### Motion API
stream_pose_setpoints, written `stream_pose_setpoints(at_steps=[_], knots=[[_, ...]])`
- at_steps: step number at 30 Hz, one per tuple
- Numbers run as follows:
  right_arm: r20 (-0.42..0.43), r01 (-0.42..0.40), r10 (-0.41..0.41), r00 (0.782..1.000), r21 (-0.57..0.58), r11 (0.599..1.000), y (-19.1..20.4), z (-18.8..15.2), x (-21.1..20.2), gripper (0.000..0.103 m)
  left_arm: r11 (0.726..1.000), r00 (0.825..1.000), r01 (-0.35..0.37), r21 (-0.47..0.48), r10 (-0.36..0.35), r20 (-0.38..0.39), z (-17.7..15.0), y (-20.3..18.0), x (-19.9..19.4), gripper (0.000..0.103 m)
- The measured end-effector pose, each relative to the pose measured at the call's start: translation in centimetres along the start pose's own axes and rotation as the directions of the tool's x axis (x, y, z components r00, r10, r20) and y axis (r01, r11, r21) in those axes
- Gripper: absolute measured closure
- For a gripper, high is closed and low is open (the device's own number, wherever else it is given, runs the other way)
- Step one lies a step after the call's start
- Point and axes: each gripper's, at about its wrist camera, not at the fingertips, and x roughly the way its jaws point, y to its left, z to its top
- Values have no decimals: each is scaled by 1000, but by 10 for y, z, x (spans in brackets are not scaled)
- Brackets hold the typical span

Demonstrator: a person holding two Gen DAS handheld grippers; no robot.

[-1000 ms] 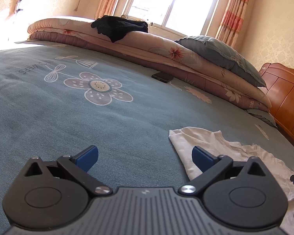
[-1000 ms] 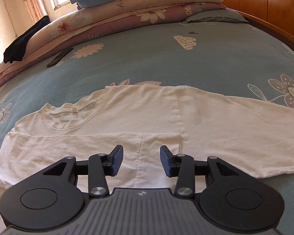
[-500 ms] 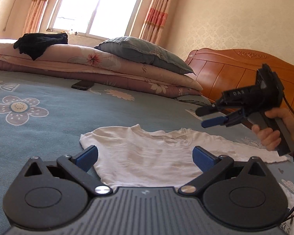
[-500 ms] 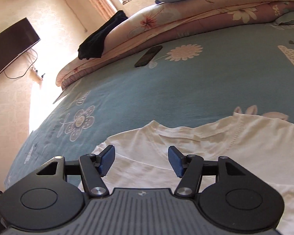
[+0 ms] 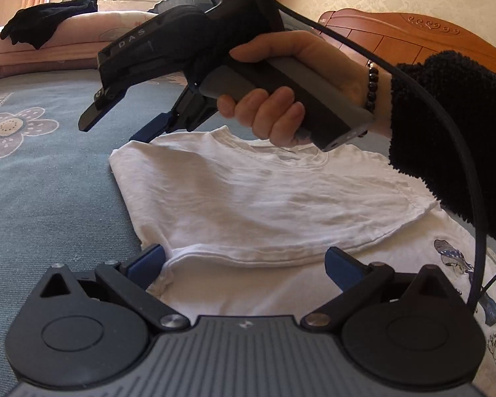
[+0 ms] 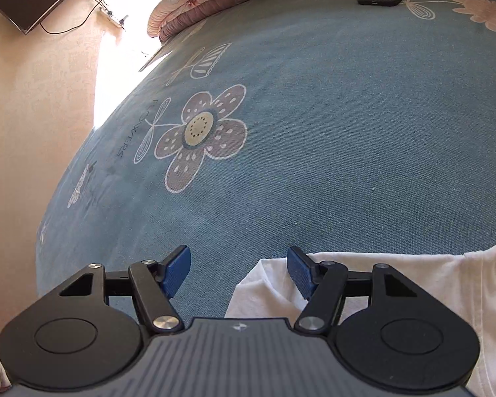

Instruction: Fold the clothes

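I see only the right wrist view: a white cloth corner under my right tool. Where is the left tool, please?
Observer: The left tool is open and low at the near side of the white T-shirt.
Operator: Is the shirt already folded somewhere?
Observer: Yes. One layer lies folded across the body, and its hem runs between the left tool's fingers.
Operator: Does the shirt have any print?
Observer: A cartoon print shows on the lower layer, toward the right of the left wrist view.
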Motion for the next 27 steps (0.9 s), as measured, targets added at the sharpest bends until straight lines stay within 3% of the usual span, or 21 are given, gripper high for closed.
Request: stream_pose_setpoints(at_steps=[7, 8, 11, 14, 24, 27], knots=[[-72, -106, 111, 991, 62, 992, -20, -3, -4, 27, 1000, 1000, -5, 8, 5, 2, 0, 1, 1, 1], [-73, -142, 146, 987, 67, 988, -22, -1, -2, 23, 1000, 1000, -5, 8, 5, 2, 0, 1, 0, 1], [-67, -250, 257, 964, 102, 963, -27, 4, 4, 23, 1000, 1000, 0, 1, 0, 6, 0, 2, 0, 1], [-24, -291, 295, 955, 108, 951, -25, 13, 13, 23, 1000, 1000, 9, -9, -8, 10, 0, 4, -1, 1], [-76, -169, 170, 982, 26, 985, -15, 10, -8, 23, 1000, 1000, 12, -13, -12, 14, 1, 4, -1, 1], [-121, -170, 172, 978, 31, 985, -20, 4, -5, 22, 1000, 1000, 15, -16, -14, 15, 1, 5, -1, 1]])
